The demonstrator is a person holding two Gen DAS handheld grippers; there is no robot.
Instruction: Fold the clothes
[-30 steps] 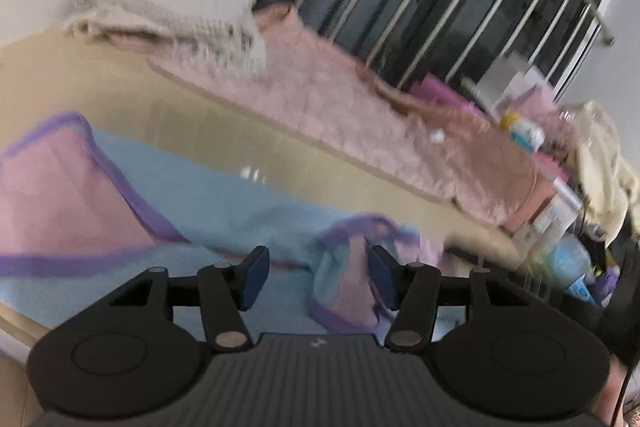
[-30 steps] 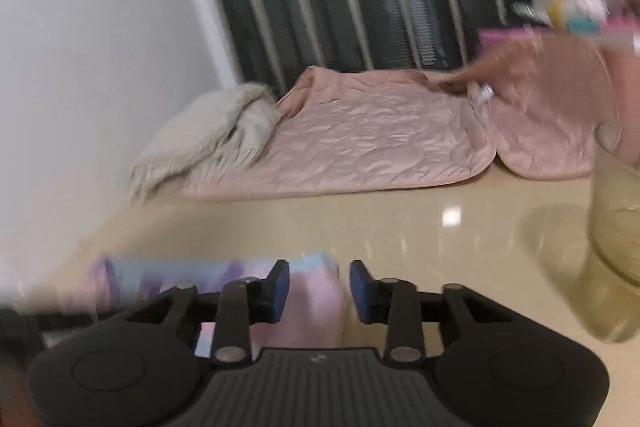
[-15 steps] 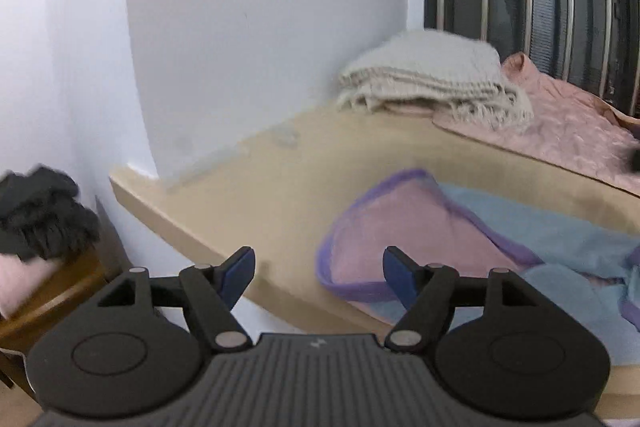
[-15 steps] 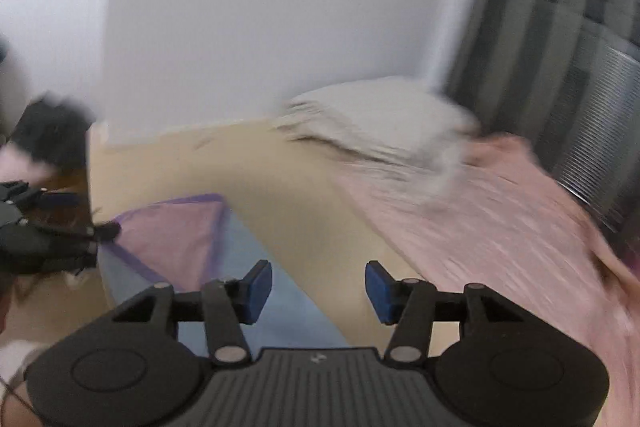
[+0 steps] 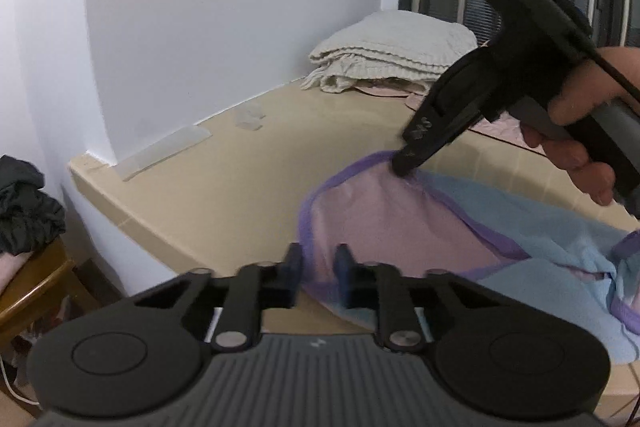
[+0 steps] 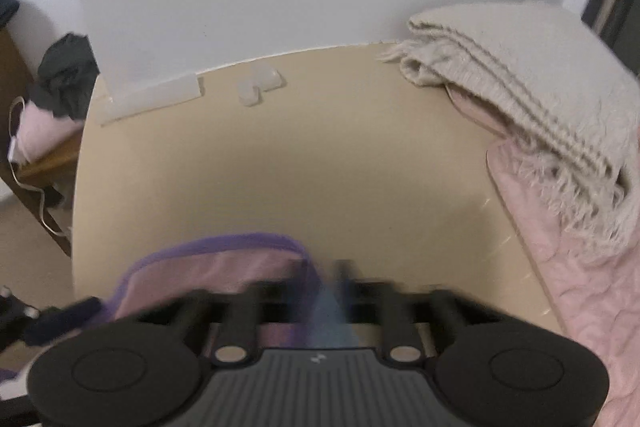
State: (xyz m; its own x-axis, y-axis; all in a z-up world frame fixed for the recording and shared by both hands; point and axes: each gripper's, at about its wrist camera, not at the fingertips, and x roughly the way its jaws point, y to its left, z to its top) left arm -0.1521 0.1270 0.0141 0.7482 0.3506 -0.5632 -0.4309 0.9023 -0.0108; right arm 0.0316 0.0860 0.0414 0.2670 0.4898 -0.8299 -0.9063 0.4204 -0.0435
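Note:
A light blue and pink garment (image 5: 400, 219) with purple hems lies on the beige table (image 5: 240, 179). In the left wrist view my left gripper (image 5: 318, 267) is at the garment's near corner, its jaws closing with the purple hem pinched between them. My right gripper (image 5: 402, 167), held by a hand (image 5: 580, 131), points down and is shut on the hem at the garment's far corner. The right wrist view is blurred; there the right gripper (image 6: 328, 279) has blue and purple cloth of the garment (image 6: 208, 271) between its closed fingers.
A folded cream blanket (image 5: 392, 55) lies on a pink quilt (image 6: 580, 287) at the table's far right, under a barred window. A white wall borders the table's far side. Left of the table's edge, dark clothes (image 5: 24, 211) lie on a wooden chair.
Both grippers were open and have closed on the garment's purple hem. The right gripper swung left across the table to the garment's far corner, coming into the left wrist view.

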